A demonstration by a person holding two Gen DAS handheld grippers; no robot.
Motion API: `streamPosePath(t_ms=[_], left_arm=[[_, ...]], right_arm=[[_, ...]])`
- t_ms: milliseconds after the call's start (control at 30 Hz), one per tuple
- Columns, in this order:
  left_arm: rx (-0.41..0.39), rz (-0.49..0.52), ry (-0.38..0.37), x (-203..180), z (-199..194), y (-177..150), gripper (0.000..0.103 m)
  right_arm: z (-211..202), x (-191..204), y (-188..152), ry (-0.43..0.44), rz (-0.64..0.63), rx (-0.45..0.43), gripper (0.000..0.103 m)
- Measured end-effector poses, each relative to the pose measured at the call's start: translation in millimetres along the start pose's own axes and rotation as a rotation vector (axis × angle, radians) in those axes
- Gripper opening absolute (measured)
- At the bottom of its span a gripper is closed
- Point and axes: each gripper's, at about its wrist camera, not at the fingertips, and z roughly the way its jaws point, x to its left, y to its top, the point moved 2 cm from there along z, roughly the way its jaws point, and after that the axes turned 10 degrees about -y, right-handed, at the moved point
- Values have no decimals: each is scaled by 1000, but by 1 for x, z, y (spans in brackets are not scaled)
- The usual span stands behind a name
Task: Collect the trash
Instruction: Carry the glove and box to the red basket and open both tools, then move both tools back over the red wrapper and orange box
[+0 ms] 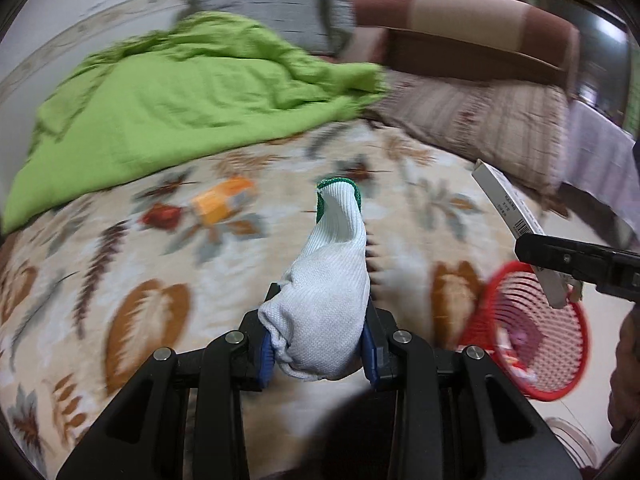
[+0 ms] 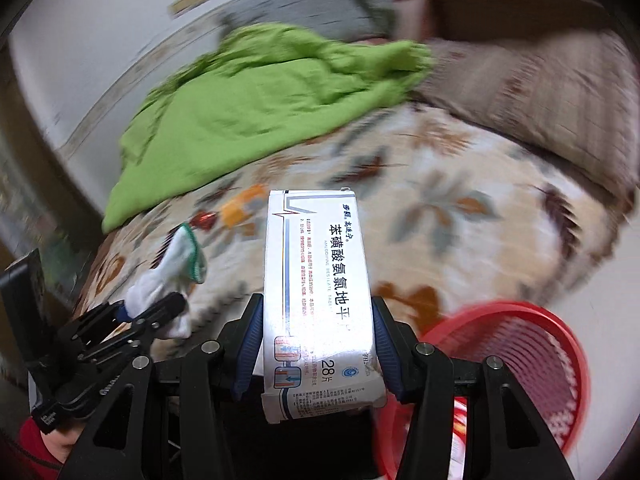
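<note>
Your left gripper is clamped tight on a white knitted glove with a green cuff. The blue pads press into the bunched lower end of the glove, and the cuff end stands up and away from you over the bed. From the right wrist view the same gripper sits at the near left, with the glove poking out toward the middle of the bedspread.

Your right gripper is closed about halfway on a white medicine box with blue and red print. Its blue pads grip the two long sides, and the box points away from you, its far end over the flowered bedspread. In the left wrist view that box shows edge-on at the right, held in the black jaws of the right gripper.

A red mesh basket sits at the near right, just under and beside the held box; something pale lies inside it, too blurred to name. In the right wrist view the basket is right of the box.

Farther out on the bedspread lie an orange box and a small red wrapper just left of it. A green blanket is heaped at the far left, with pillows at the far right.
</note>
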Motion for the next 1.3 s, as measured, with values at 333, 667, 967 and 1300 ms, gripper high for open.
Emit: streamPosePath(t_ms=[333, 667, 967, 1300], left_arm=[[141, 120, -351, -117, 43, 11, 33], [342, 137, -521, -172, 88, -6, 40], [298, 101, -536, -163, 80, 1, 73], [226, 91, -469, -137, 60, 12, 73]], right_arm=[[-50, -113, -19, -174, 189, -7, 56], [-43, -160, -48, -186, 304, 53, 58], [-34, -157, -45, -177, 296, 60, 59], [-30, -135, -31, -140, 263, 49, 59]])
